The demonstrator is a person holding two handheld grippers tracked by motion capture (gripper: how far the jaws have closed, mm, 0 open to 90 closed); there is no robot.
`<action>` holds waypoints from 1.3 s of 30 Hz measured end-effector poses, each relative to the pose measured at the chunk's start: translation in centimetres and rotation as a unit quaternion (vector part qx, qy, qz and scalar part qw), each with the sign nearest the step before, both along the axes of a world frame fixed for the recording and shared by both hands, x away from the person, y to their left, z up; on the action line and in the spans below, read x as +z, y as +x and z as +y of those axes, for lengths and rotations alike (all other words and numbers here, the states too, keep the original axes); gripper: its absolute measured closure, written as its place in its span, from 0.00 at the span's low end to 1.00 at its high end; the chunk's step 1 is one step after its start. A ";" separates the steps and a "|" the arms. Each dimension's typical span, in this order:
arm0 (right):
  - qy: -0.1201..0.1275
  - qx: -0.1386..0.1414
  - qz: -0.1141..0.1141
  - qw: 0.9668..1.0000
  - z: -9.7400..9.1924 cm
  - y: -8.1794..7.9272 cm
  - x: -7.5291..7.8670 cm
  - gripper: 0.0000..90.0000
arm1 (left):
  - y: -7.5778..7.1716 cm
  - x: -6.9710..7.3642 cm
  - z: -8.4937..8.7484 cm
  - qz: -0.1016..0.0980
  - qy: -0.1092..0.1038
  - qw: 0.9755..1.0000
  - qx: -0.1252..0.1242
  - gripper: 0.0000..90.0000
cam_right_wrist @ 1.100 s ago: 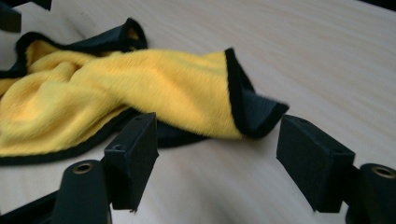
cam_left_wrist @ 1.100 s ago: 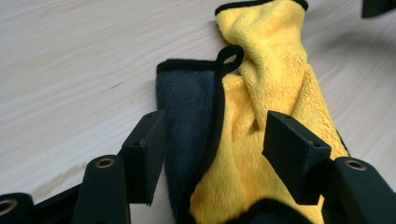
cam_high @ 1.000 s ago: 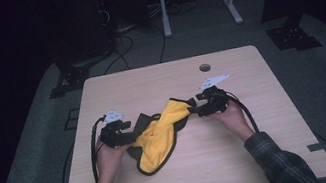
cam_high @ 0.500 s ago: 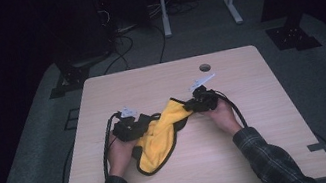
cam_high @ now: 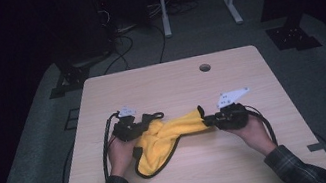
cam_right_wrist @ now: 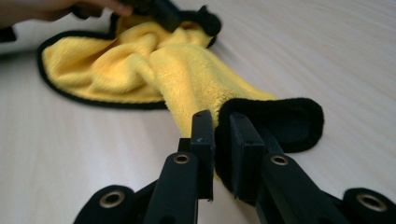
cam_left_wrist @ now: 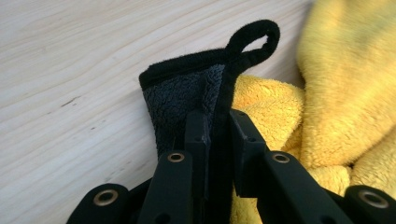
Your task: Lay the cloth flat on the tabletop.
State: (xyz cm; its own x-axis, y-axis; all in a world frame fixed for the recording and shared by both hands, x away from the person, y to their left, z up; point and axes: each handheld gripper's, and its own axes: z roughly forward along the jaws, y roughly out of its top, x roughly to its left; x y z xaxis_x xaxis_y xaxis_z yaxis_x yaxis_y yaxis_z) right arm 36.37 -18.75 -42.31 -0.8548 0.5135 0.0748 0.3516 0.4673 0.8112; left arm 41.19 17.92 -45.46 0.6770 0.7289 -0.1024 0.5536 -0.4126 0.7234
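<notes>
The yellow cloth (cam_high: 162,140) lies bunched on the bench (cam_high: 175,84), near the front edge, between the two hands. It has a black edge and a little black loop (cam_left_wrist: 252,37) at one corner.

The left gripper (cam_high: 129,128) has just been closing, and its fingers (cam_left_wrist: 196,135) now pinch the black corner by the loop. The right gripper (cam_high: 214,120) has just been closing too. Its fingers (cam_right_wrist: 203,135) squeeze the black edge at the other end of the cloth.

So the grabbing part looks done: each gripper has one end. The cloth runs between them like a thick rope, and the rest sags in a crumpled heap toward the person.

What is left, I think, is to pull the ends apart, lay the cloth flat, and maybe fold it. From the high view it is hard to tell how tight it is pulled.
</notes>
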 end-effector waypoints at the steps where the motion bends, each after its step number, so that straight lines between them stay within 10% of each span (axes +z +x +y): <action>1: -0.002 0.002 -0.002 1.000 -0.3 -0.8 0.0 0.90 | -0.1 0.0 -0.1 -0.001 0.001 1.000 -0.003 0.87; 5: -0.011 0.016 -0.002 1.000 -1.7 -3.6 -0.1 0.91 | -0.3 0.2 -0.2 -0.005 0.005 1.000 -0.001 0.87; 15: -0.053 0.079 0.087 0.992 -3.1 -8.9 -3.6 0.92 | -0.2 0.0 0.9 0.001 -0.007 1.000 0.011 0.83; 18: -0.050 0.080 0.087 0.992 -3.3 -9.2 -3.7 0.77 | -0.2 0.2 1.1 -0.001 -0.015 1.000 0.015 0.78; 23: -0.005 0.035 0.055 0.998 -4.4 -7.9 -1.8 0.62 | -0.3 0.4 1.4 -0.011 -0.029 0.999 0.022 0.64; 28: -0.010 -0.031 0.027 0.999 -5.1 -4.3 -1.2 0.60 | -0.1 0.5 1.6 -0.008 -0.038 0.999 0.029 0.59; 33: -0.022 -0.058 0.068 0.996 -4.9 0.1 -3.2 0.58 | 0.1 -0.2 1.4 0.006 -0.030 0.999 0.027 0.59; 39: -0.037 -0.044 0.095 0.994 -3.9 1.1 -4.7 0.75 | 0.3 -0.9 0.9 0.016 -0.005 1.000 0.020 0.63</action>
